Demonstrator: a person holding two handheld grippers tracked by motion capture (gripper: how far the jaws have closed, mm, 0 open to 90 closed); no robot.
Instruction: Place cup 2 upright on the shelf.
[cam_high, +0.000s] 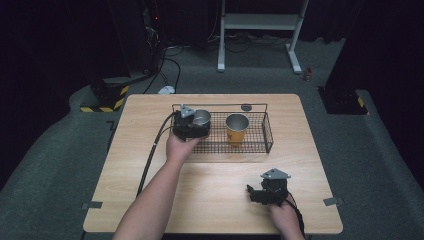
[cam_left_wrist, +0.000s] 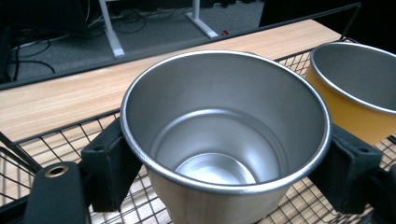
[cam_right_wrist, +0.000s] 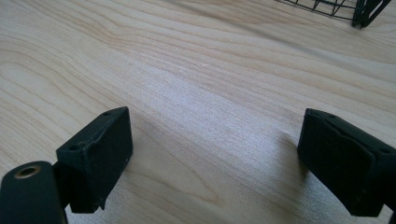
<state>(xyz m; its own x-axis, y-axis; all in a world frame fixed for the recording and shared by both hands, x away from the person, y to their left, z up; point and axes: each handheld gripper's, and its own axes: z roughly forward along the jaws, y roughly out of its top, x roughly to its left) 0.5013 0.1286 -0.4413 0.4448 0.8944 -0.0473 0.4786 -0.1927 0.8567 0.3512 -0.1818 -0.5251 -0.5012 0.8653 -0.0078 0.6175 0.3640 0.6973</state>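
Over wire basket (cam_high: 267, 131), left tool (cam_high: 196, 123) grips steel cup (cam_high: 201, 118); right tool (cam_high: 263, 194) open.

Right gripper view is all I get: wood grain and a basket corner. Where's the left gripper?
Observer: The left gripper is over the left end of the wire basket, shut on a steel cup.
Operator: Cup upright?
Observer: Yes, mouth up and empty; one of the fingers presses each side below the rim.
Operator: Anything else in the basket?
Observer: A yellow cup stands upright right beside the steel one.
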